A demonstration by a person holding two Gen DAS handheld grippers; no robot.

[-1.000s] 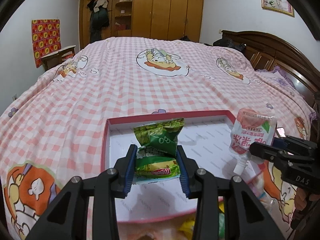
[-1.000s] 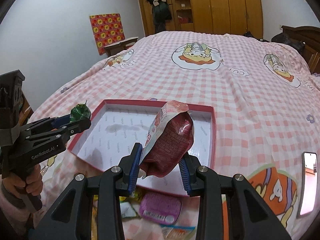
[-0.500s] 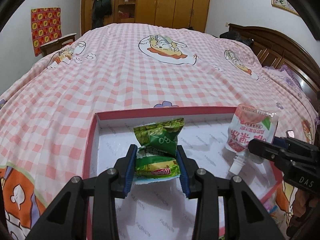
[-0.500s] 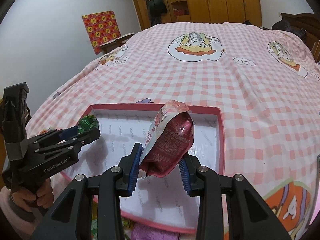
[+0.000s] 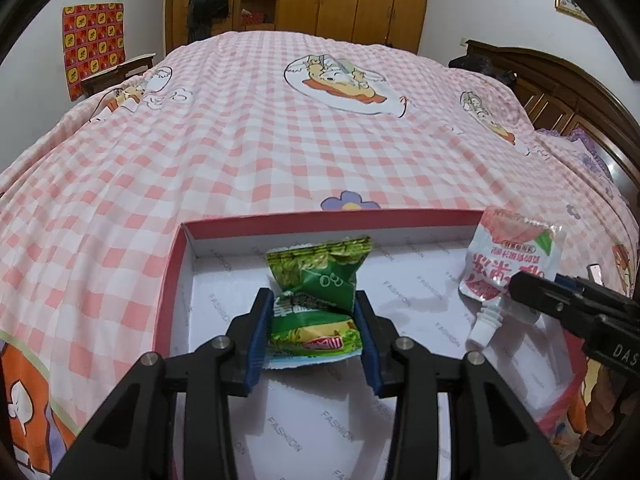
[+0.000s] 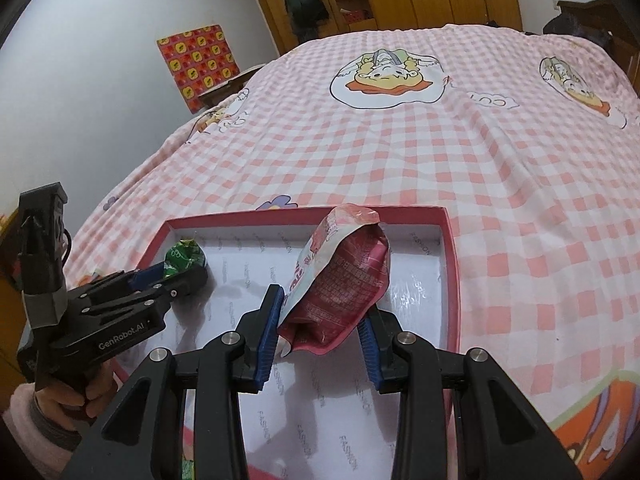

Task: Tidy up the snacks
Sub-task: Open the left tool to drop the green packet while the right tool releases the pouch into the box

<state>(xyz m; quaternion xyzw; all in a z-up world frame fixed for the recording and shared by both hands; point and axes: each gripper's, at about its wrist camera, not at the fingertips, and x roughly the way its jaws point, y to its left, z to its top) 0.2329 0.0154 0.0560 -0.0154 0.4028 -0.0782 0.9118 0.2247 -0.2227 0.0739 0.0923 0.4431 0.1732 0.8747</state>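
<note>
My left claw (image 5: 316,330) is clamped on a crinkled green foil snack packet (image 5: 318,292), its blue pads pressing the packet's two sides; the lower seam pokes out below the pads, and the printing on it is too creased for me to read. My right claw (image 6: 322,328) grips a soft pink-and-dark-red spouted pouch (image 6: 340,280) of jelly drink, held with the white spout downward. In the right wrist view that spout is mostly hidden behind the pouch and the left pad; in the left wrist view the same pouch (image 5: 508,264) shows its pale front and its spout plainly, while the right claw's far finger is hidden behind it.

Both snacks hang over the shallow red-rimmed cardboard box lid (image 5: 176,280) with a white inside printed FASHION, which lies on the bed's pink-and-white checked cartoon bedspread (image 5: 280,140). I cannot tell whether either packet touches the lid's floor. The lid's near edge is cut off by my claws in both views.

My left hand (image 6: 70,396), in a fuzzy pink sleeve, is partly cropped at the frame's corner. A scrap of green wrapper (image 6: 187,468) peeks out between the fingers of my right claw near the bottom; what it is I cannot make out.
</note>
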